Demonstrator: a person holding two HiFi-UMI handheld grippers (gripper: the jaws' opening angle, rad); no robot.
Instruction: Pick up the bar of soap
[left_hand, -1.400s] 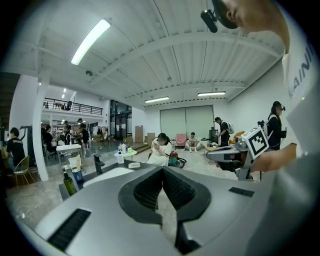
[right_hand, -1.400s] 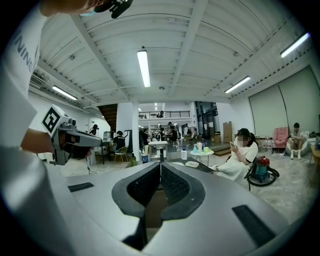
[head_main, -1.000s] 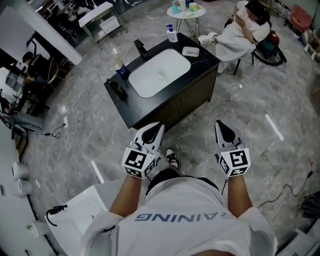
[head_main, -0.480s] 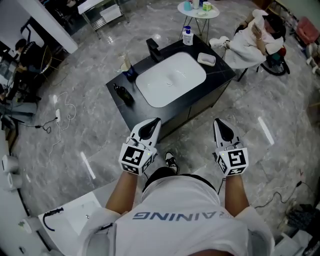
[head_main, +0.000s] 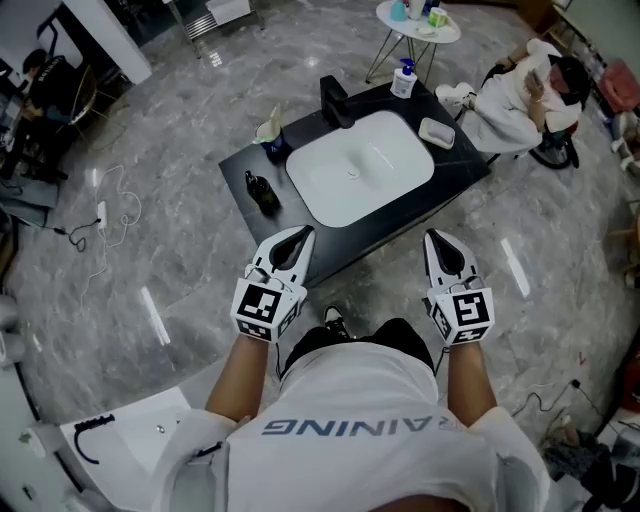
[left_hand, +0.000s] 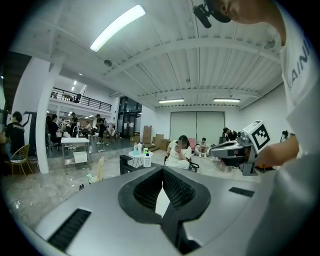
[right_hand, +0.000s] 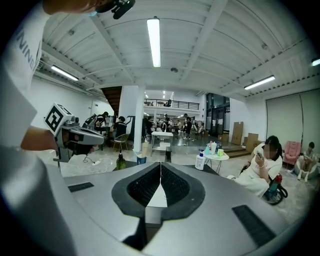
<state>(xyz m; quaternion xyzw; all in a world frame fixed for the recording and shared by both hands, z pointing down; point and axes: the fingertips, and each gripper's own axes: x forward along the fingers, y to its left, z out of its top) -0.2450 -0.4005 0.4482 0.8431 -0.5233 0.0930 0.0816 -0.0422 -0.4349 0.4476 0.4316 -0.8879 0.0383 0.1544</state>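
Left gripper (head_main: 298, 238) and right gripper (head_main: 438, 240) hold their jaws together, empty. The bar of soap (head_main: 437, 132) lies beside the sink (head_main: 380, 172).

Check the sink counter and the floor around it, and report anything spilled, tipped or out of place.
Nothing stands out. On the counter the soap dish, pump bottle and dark bottle sit apart around the basin, and no spill shows. The only untidy thing is a loose cable trailing over the floor at left.
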